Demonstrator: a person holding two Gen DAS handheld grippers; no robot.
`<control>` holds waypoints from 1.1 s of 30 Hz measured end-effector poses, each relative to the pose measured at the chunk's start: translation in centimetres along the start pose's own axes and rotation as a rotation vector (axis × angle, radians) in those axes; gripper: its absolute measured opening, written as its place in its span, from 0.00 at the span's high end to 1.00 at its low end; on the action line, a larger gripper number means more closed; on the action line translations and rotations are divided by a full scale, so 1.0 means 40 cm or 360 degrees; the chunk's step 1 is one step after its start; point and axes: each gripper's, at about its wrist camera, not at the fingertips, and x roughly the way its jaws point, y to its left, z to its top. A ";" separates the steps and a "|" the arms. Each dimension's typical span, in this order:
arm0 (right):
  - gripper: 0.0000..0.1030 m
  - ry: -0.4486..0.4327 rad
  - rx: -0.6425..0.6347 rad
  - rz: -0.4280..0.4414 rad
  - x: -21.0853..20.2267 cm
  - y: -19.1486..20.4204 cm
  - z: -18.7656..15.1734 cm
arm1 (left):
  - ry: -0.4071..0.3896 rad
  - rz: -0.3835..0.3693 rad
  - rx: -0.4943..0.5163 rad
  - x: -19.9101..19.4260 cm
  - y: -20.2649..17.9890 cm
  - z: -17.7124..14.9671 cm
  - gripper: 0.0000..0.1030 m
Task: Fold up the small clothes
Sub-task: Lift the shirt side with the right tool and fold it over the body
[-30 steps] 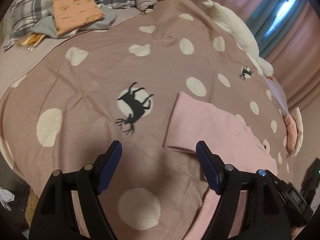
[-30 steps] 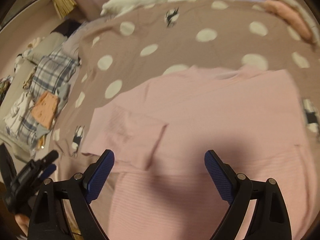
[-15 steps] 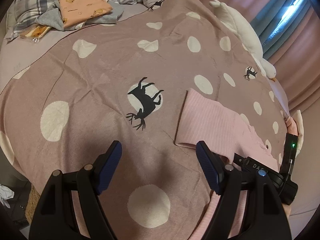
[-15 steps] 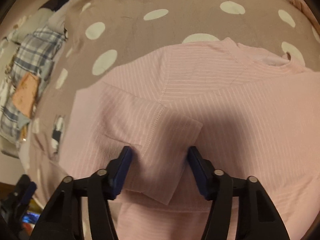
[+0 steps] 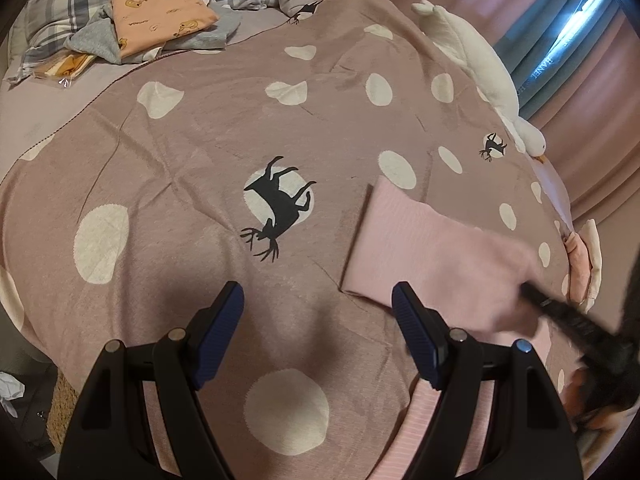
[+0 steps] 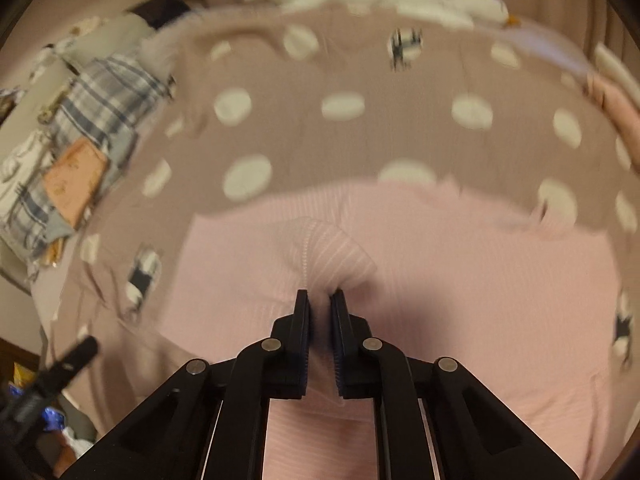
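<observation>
R gripper (image 6: 320,300) pinches the pink ribbed cotton top's (image 6: 460,280) sleeve, mid-bed; L gripper (image 5: 318,308) fingers spread, empty. Sleeve-fold step; next, prob. lay it across.

Both wrist cams over bedspread (image 5: 192,168)

Between my left gripper (image 5: 318,314) and the pink top (image 5: 424,248), I see bare blanket (image 5: 208,168) toward the bed's head. Folded clothes (image 5: 160,8) crowd the head-end corner. A goose plush (image 5: 476,64) lines the far edge. My right gripper (image 5: 568,318) crosses the top.
</observation>
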 end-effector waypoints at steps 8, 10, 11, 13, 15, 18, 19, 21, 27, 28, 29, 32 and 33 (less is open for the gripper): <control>0.89 -0.0319 -0.0097 -0.0013 -0.169 0.026 0.114 | -0.0030 -0.0007 0.0072 -0.011 -0.039 0.022 0.26; 0.89 -0.0374 -0.0084 -0.0012 -0.201 0.021 0.126 | -0.0031 0.0004 0.0105 -0.012 -0.053 0.029 0.26; 0.89 -0.0409 -0.0073 -0.0013 -0.220 0.014 0.132 | -0.0036 0.0009 0.0120 -0.013 -0.059 0.032 0.26; 0.89 -0.0456 -0.0075 -0.0022 -0.246 0.006 0.137 | -0.0043 -0.0001 0.0138 -0.015 -0.071 0.038 0.26; 0.89 -0.0498 -0.0064 -0.0042 -0.269 -0.005 0.145 | -0.0033 -0.0034 0.0146 -0.015 -0.084 0.042 0.26; 0.89 -0.0536 -0.0044 -0.0075 -0.291 -0.022 0.141 | -0.0027 -0.0061 0.0181 -0.012 -0.106 0.044 0.25; 0.89 -0.0550 -0.0039 -0.0090 -0.299 -0.029 0.139 | -0.0024 -0.0066 0.0199 -0.012 -0.115 0.044 0.25; 0.89 -0.0577 -0.0016 -0.0123 -0.312 -0.048 0.134 | -0.0011 -0.0089 0.0230 -0.006 -0.133 0.045 0.25; 0.89 -0.0584 0.0063 -0.0195 -0.322 -0.108 0.128 | 0.0021 -0.0148 0.0266 0.017 -0.184 0.051 0.26; 0.89 -0.0585 0.0079 -0.0198 -0.327 -0.122 0.124 | 0.0038 -0.0159 0.0279 0.026 -0.197 0.052 0.26; 0.89 -0.0582 0.0092 -0.0203 -0.326 -0.131 0.122 | 0.0049 -0.0170 0.0290 0.033 -0.207 0.051 0.26; 0.89 -0.0570 0.0129 -0.0255 -0.320 -0.169 0.111 | 0.0093 -0.0200 0.0324 0.053 -0.237 0.045 0.27; 0.89 -0.0566 0.0138 -0.0277 -0.319 -0.180 0.107 | 0.0106 -0.0213 0.0333 0.060 -0.246 0.042 0.27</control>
